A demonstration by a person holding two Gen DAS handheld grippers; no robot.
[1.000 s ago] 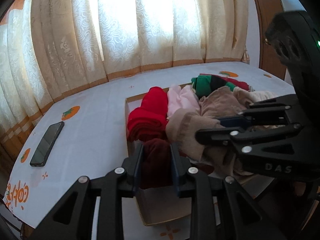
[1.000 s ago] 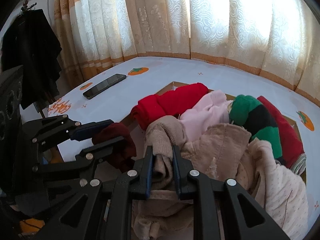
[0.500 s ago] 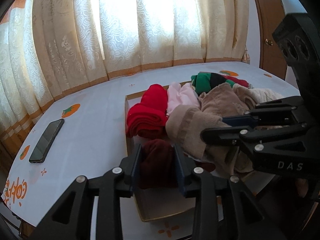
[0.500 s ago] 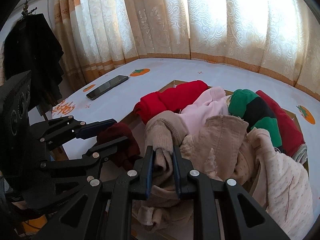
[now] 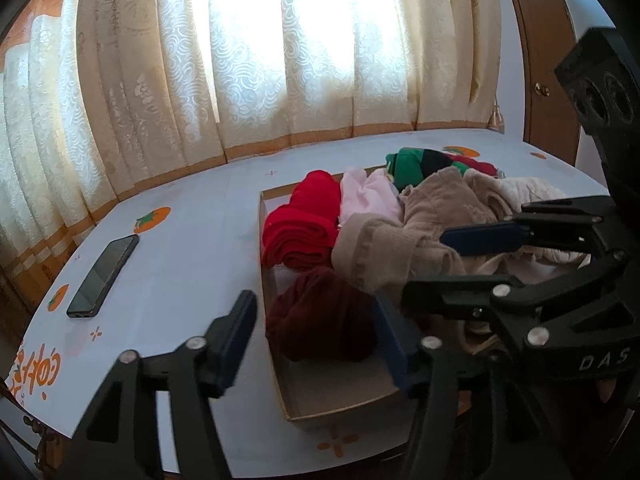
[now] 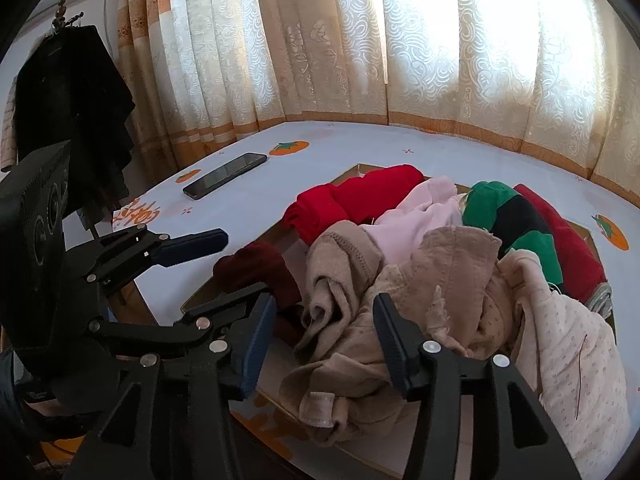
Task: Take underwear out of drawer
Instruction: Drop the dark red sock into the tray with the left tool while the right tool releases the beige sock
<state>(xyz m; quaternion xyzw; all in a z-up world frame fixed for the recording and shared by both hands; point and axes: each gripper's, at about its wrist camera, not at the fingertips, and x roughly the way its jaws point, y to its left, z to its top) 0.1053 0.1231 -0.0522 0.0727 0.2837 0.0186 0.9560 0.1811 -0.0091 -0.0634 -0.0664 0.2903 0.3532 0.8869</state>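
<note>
A cardboard drawer (image 5: 294, 402) on the table holds a heap of underwear. A dark maroon bundle (image 5: 320, 320) lies at the drawer's near left corner. It sits between the fingers of my left gripper (image 5: 314, 332), whose jaws are opening and whose pads stand clear of it. In the right wrist view, my right gripper (image 6: 324, 340) is opening too. A crumpled beige garment (image 6: 340, 312) sits loose between its fingers. Each gripper also shows in the other's view: the right gripper (image 5: 460, 264) and the left gripper (image 6: 244, 266).
A red folded piece (image 5: 304, 224), a pink one (image 5: 364, 196), a green-and-black one (image 6: 504, 216) and a cream dotted one (image 6: 568, 360) fill the drawer. A black phone (image 5: 102, 276) lies on the white tablecloth to the left. Curtains hang behind, and a dark coat (image 6: 68, 120) hangs at the far left.
Both grippers have gone from shut to open. The left has let go of the maroon bundle and the right of the beige garment. Both pieces lie in the drawer.
</note>
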